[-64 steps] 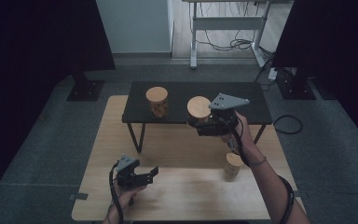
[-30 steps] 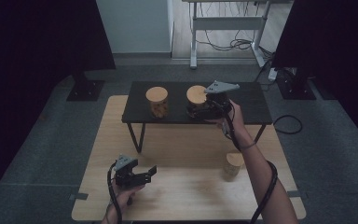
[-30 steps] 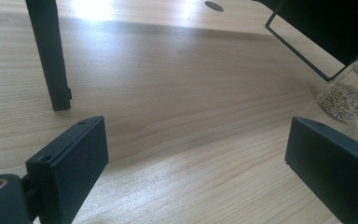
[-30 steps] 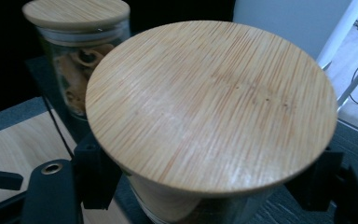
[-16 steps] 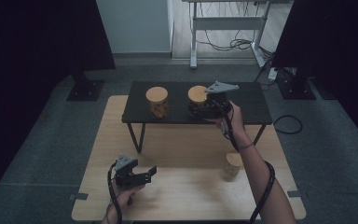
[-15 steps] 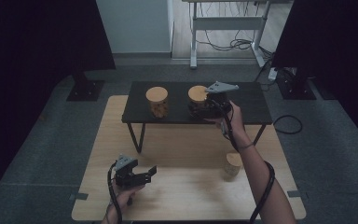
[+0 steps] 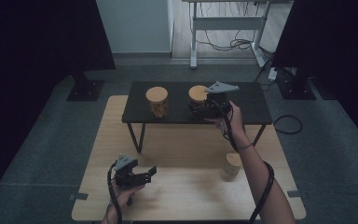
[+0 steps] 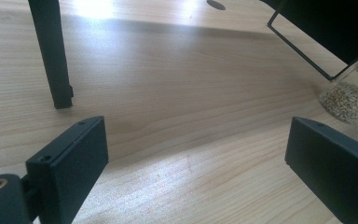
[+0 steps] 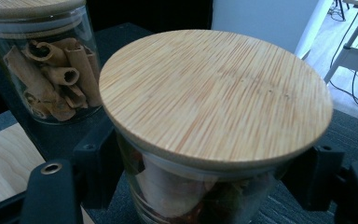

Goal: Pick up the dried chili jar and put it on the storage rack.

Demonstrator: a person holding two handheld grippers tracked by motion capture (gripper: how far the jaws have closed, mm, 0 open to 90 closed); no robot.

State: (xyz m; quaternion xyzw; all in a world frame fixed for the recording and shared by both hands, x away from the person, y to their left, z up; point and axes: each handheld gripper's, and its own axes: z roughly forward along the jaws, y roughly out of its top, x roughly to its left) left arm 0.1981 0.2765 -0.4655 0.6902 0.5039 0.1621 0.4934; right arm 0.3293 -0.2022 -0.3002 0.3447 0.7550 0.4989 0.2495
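Fingers of your right gripper clench the bamboo-lidded glass jar on the black shelf; the right gripper view shows reddish contents and the cinnamon-stick jar just beside. Your left gripper hovers released over the table, its view revealing a seed jar.

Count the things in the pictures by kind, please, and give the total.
Glass jars with wooden lids: 3
Hand-held grippers: 2
Black shelf: 1
Wooden table: 1
Total: 7
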